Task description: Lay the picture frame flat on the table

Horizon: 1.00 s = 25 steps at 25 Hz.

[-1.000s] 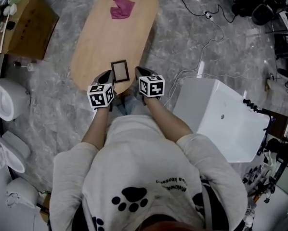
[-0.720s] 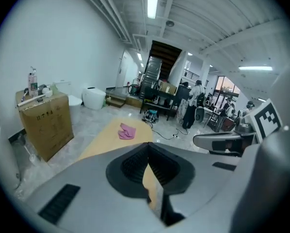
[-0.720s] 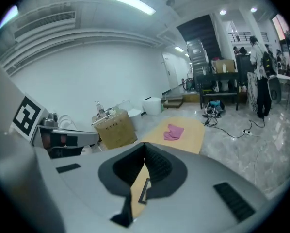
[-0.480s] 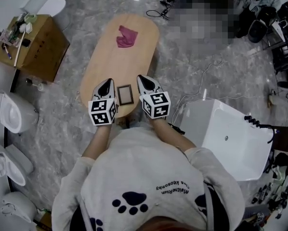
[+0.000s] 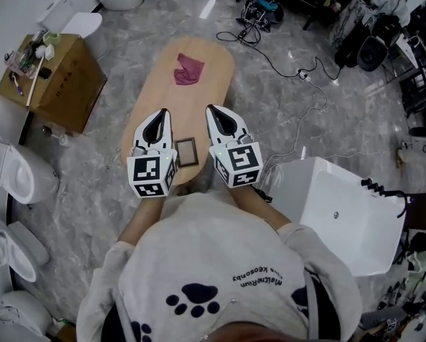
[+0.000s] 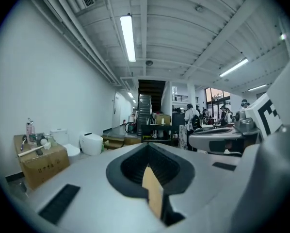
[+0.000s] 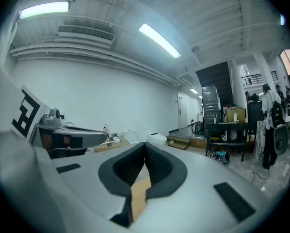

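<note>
Picture frame (image 5: 187, 152): small, dark-edged, lying flat on the near end of the table, centre of the head view; between the two grippers as seen from above, touched by neither.
Table (image 5: 167, 95): oval, light wood, running from centre toward the upper middle of the head view.
Cloth (image 5: 189, 70): pink, crumpled, on the far end of the table, well apart from the frame.
Left gripper (image 5: 160, 120): left of the frame in the head view, marker cube toward the person; in its own view (image 6: 146, 150) jaws pressed together, nothing between them, aimed out across the room and not at the table.
Right gripper (image 5: 214, 114): right of the frame in the head view; in its own view (image 7: 145, 152) jaws likewise closed tight and empty, aimed at a white wall and distant shelving.
Cardboard box (image 5: 56, 80): brown, upper left of the head view, small items on top; also lower left of the left gripper view (image 6: 40, 164).
Toilets (image 5: 10, 169): white, along the left edge of the head view.
White tub (image 5: 341, 205): lower right of the head view, on the marble floor.
Cables (image 5: 291, 70): black and white, trailing over the floor at upper right.
</note>
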Available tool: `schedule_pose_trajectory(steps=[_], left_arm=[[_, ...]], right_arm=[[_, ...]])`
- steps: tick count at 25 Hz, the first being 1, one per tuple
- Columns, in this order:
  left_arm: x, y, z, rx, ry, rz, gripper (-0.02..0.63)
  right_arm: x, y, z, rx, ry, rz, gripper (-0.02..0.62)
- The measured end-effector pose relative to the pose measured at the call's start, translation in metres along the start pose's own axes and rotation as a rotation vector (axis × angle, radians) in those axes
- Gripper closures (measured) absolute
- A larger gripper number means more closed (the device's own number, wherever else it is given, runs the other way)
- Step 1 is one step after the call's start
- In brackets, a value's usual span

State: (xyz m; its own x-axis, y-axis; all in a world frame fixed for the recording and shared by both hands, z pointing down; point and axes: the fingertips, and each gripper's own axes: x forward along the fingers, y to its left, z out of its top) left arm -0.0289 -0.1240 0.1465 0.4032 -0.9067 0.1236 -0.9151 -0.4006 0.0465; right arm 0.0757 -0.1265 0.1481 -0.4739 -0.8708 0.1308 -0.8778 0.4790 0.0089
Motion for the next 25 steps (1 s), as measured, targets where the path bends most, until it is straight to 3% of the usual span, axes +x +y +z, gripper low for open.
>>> schedule_pose_trajectory(steps=[7,25], left_arm=[[-0.016,-0.003,0.043,0.074,-0.093,0.021,0.597],[-0.025,-0.027,0.027,0.094,-0.094,0.042,0.597]], right_arm=[[-0.009,0.004,0.037,0.007,-0.084,0.003,0.584],[-0.026,0.002,0.031,0.01,-0.113,0.042,0.584]])
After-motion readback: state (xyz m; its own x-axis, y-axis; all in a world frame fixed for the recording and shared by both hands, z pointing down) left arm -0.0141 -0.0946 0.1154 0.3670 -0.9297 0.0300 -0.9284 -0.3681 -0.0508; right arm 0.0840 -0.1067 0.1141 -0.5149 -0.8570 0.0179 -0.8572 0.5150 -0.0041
